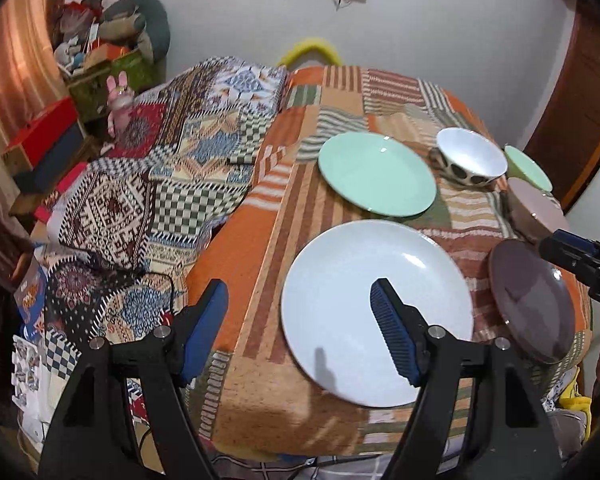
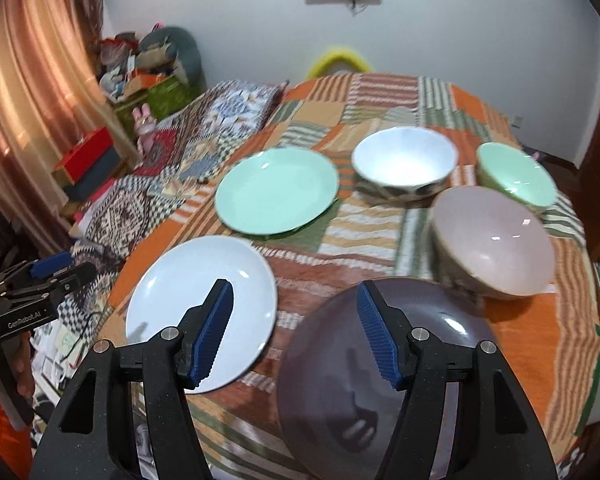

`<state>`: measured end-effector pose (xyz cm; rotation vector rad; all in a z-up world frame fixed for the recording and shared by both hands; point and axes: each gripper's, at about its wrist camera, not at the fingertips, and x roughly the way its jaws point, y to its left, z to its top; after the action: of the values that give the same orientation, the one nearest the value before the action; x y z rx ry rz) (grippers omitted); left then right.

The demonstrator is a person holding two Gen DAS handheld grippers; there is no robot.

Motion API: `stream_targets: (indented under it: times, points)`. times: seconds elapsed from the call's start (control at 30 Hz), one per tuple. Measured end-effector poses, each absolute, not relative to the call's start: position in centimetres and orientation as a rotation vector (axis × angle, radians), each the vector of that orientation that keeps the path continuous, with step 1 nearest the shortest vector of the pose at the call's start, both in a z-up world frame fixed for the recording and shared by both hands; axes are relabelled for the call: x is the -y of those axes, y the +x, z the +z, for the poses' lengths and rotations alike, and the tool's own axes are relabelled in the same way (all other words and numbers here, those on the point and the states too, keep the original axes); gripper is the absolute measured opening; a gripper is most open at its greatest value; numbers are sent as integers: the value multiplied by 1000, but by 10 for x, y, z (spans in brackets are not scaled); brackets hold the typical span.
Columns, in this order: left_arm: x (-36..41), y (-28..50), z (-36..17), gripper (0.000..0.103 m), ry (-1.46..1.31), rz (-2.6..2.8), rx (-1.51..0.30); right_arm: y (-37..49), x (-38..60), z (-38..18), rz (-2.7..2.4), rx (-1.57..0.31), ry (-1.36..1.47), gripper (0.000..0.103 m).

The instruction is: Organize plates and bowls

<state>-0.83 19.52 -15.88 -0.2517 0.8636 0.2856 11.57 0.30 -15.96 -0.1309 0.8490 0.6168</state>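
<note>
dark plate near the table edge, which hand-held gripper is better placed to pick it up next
Right. The right hand-held gripper hangs open directly over the dark plate, while the left hand-held gripper sits over the white plate, further away.

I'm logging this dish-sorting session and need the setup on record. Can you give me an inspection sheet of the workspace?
Surface: table under orange patchwork cloth.
Job's things: white plate, green plate, dark plate; patterned white bowl, pink bowl, green bowl; all separate, unstacked.
Clutter: nothing seen on the table.
Grippers: left gripper and right gripper open, empty, above the plates.
Cables: thin black cord left of the table.
Surroundings: patterned blanket, curtain, boxes.
</note>
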Motion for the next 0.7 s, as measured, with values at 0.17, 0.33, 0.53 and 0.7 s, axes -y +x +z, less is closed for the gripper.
stream_targets:
  times: [0.17, 0.33, 0.53, 0.7]
  points:
    - [-203, -5, -181, 73, -273, 270, -898, 122, -23, -176, 648, -899, -156, 60]
    - [-211, 2, -203, 72, -302, 252, -929, 132, -39, -197, 674, -977, -175, 49]
    - [-219, 6, -223, 47, -332, 218, -961, 141, -52, -218, 668, -1065, -201, 31]
    - [-225, 9, -235, 32, -360, 190, -986, 144, -59, -230, 646, -1102, -228, 24]
